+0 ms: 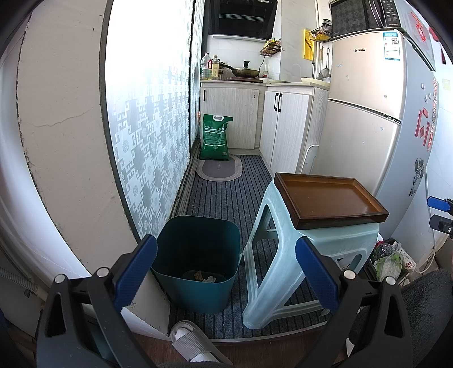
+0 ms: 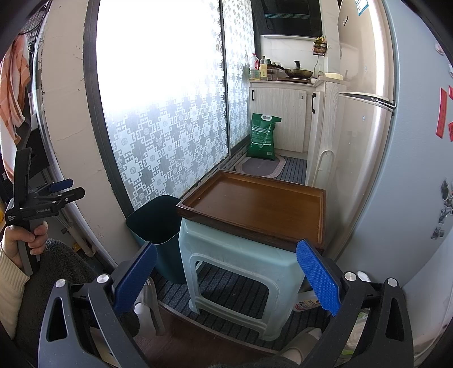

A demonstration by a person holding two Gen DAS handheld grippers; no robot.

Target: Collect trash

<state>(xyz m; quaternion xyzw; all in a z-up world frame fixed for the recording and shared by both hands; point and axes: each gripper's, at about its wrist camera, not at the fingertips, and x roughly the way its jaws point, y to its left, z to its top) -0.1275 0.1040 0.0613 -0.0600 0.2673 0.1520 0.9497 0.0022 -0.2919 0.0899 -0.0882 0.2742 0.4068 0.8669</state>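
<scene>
Narrow kitchen, seen from low down. At far left a cracked plaster wall (image 1: 65, 119), then a frosted sliding door (image 1: 150, 113) with a white geometric pattern, bright with daylight. Underfoot a dark striped carpet (image 1: 220, 198), with an oval mat (image 1: 219, 169) at the far end and a green sack (image 1: 215, 137) standing on it against pale wood-grain cabinets (image 1: 232, 113).

Left gripper (image 1: 226, 269) held wide apart, clamped on nothing, aimed at a dark teal bin (image 1: 198, 263) standing just beside the door track; inside, on the bottom, a few small scraps of trash (image 1: 202, 276). Just right of the bin a pale green plastic stool (image 1: 305, 254) carrying a brown wooden tray (image 1: 297, 195), bare inside. Right gripper (image 2: 226, 277) likewise spread open and empty, facing the stool.

Further right a silver fridge (image 1: 365, 113) with a microwave (image 1: 368, 15) on top; fridge labels and sack print too small to read.
</scene>
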